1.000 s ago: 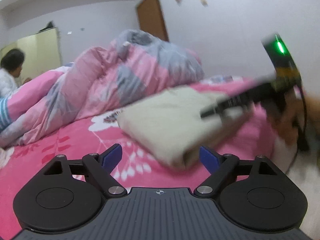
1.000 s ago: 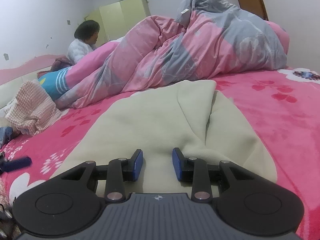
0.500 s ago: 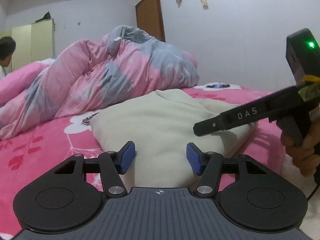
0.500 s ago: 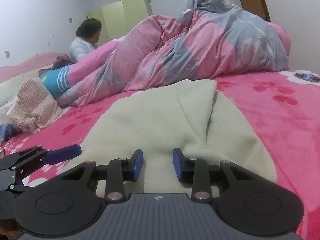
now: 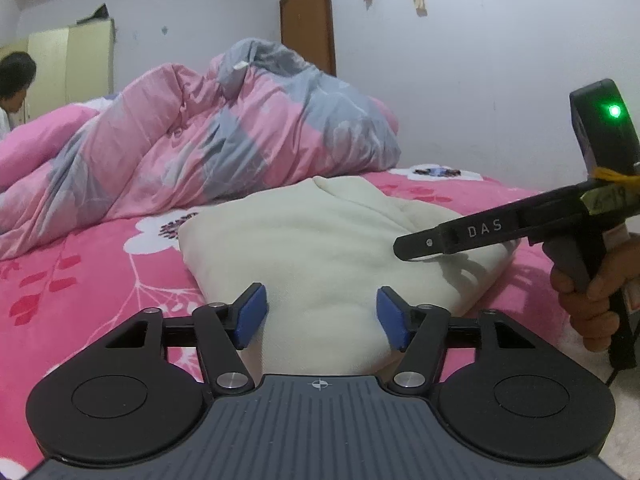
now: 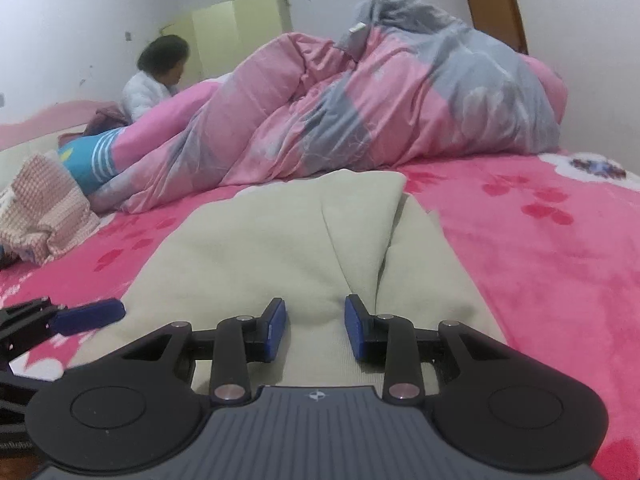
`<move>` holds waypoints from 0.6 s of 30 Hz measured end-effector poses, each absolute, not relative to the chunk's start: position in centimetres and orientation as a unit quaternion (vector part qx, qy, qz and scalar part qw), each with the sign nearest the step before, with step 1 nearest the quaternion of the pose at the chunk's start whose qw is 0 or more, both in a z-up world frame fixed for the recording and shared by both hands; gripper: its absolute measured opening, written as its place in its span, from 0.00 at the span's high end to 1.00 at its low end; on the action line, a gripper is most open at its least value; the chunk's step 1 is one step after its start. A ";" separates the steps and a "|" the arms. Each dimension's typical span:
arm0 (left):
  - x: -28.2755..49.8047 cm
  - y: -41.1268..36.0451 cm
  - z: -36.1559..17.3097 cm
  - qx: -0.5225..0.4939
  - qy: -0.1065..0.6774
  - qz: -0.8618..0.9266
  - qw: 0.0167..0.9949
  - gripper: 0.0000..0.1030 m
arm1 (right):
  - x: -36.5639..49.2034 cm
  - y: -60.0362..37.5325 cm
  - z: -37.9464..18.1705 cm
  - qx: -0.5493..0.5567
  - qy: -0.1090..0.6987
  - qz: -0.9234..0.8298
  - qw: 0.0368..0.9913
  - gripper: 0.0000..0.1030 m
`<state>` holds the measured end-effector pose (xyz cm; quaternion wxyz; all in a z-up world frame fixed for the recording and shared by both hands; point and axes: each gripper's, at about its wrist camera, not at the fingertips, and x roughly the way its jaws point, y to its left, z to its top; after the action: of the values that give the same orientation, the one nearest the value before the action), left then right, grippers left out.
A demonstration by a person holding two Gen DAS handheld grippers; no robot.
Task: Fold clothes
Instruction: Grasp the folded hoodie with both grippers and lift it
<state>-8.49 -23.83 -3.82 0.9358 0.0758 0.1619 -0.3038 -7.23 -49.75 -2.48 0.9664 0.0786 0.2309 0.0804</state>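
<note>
Here, left tongs [image 5: 321, 316] opening astride cream garment [image 5: 320, 240] edge, right tongs [image 6: 315, 330] part-spread, not gripping.

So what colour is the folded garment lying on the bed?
Plain cream, no pattern. The folded garment shows best in the left wrist view, against the pink flowered bed cover.

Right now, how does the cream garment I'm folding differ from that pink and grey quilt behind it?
The cream garment is one plain pale colour; the quilt is patterned in pink and grey patches. The garment lies low and folded flat on the pink bedspread; the quilt is heaped high and crumpled. The garment sits near, at both grippers; the quilt lies beyond it, toward the wall. Both rest on the same bedspread.
</note>
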 end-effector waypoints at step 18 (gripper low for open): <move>-0.3 -26.1 -1.6 0.051 0.325 -0.195 0.924 0.01 | -4.9 -49.2 2.3 0.043 0.240 0.088 0.966 0.66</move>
<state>-0.33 -26.13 -1.59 0.9238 0.0513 0.3253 -0.1955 -4.90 -49.15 2.27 0.9659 0.0427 0.2398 0.0877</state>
